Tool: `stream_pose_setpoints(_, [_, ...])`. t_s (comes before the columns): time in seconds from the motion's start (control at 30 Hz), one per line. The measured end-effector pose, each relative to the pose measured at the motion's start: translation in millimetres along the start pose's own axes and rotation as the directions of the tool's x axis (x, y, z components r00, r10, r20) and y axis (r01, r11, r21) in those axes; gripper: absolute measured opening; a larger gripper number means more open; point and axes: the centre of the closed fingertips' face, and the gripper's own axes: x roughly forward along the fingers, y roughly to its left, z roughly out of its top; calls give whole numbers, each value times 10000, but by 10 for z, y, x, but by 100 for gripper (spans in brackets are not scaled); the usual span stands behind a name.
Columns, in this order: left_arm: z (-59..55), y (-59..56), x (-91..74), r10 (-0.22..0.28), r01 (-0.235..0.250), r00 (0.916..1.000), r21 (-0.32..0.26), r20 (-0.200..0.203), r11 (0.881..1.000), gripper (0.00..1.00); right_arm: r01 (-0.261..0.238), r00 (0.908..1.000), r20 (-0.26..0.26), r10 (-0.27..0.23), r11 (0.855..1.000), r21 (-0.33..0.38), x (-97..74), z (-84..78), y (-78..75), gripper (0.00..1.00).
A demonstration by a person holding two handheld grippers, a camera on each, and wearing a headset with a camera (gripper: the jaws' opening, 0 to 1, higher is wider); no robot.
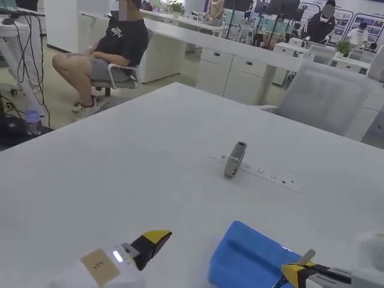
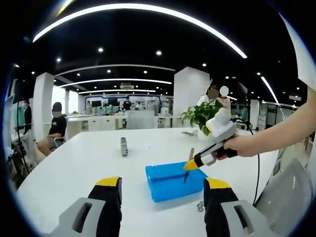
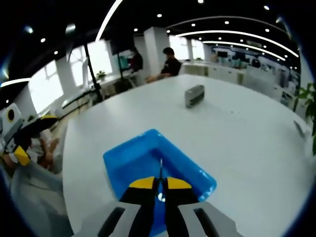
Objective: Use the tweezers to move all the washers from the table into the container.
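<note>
In the left gripper view, the left gripper [image 2: 163,190] sits low at the bottom of the frame. It is held level, with its two yellow-tipped jaws wide apart and nothing between them. Just ahead of it, in the lower middle, the blue container [image 2: 173,181] lies flat on the white table [image 2: 74,163]. A few tiny washers [image 2: 200,205] lie on the table just beside the container's lower right corner. They are too small to count.

A bare arm comes in from the right edge. Its hand [image 2: 232,146] holds the right gripper [image 2: 191,165] tilted, with the nose down and to the left, over the container. The tweezers [image 2: 185,175] stick out of the yellow tip and point down into the container. It is not clear if the tip touches the bottom.

In the right gripper view, the jaws at the bottom middle are pressed together and pinch the tweezers. The thin tip sits over the blue floor of the container.

In the head view, the left gripper is in the lower left and points up and to the right. The right gripper is in the lower right corner, at the container's right side. A small grey block [image 1: 235,159] stands in the middle of the table, well apart from the container.
</note>
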Motion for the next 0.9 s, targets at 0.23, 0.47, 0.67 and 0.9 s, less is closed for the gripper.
stream_pose_setpoints(0.23, [-6,-7,1,-25,25,10000,17,-27,10000,67,133,9997,201,-137,9997,184,-58,54,-39,3])
stream_pose_setpoints(0.47, [-4,-8,-2,-46,46,10000,8,-36,10000,66,-44,9967,817,3,9987,503,-232,170,77,3])
stream_pose_setpoints(0.67, [17,-11,-9,-76,77,10000,-69,60,9999,66,-445,9902,1351,366,9975,557,-413,239,254,3])
stream_pose_setpoints(0.9, [2,-25,-1,-137,137,9999,-53,-30,9999,65,-1009,9841,1505,942,9942,374,-574,217,528,3])
